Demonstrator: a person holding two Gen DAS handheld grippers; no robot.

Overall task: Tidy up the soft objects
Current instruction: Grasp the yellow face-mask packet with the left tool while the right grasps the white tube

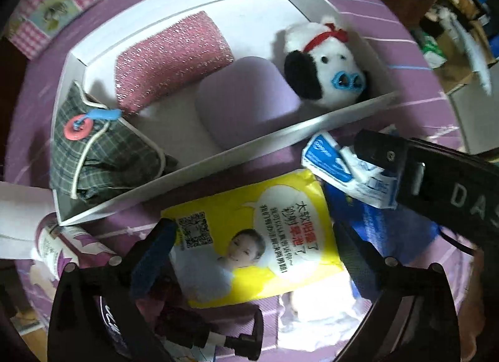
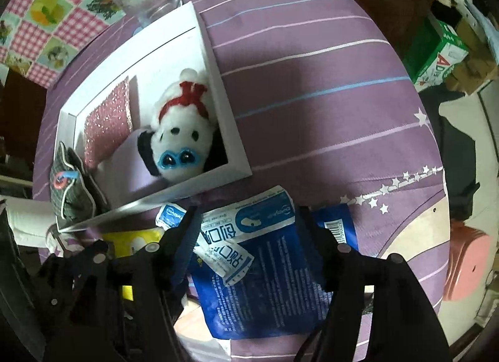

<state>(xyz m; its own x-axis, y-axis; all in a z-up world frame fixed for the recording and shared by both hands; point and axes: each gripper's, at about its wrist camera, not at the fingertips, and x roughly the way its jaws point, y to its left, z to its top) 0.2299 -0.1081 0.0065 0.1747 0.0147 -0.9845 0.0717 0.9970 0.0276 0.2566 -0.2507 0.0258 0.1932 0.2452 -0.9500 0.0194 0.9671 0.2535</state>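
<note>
Your left tongs (image 1: 249,243) stand wide apart, straddling the yellow wipes pack (image 1: 259,237), which lies flat on the purple striped cloth (image 2: 327,81) just in front of the white box (image 1: 280,137). The pads are not yet on it, so bring them down square over the pack's sides and close on its middle; it looks soft and slippery, and a grip at one end would likely let it droop.

Your right tongs (image 2: 249,231) are also apart, over the blue bandage packet (image 2: 265,284) and a small white-and-blue sachet (image 2: 224,256), gripping neither. Keep them clear of the left arm's path to the box.

The box already holds a plaid drawstring pouch (image 1: 93,149), a pink glittery sponge (image 1: 168,59), a lilac pad (image 1: 246,100) and a plush dog (image 1: 324,65). The freest room appears to be along the far wall.
</note>
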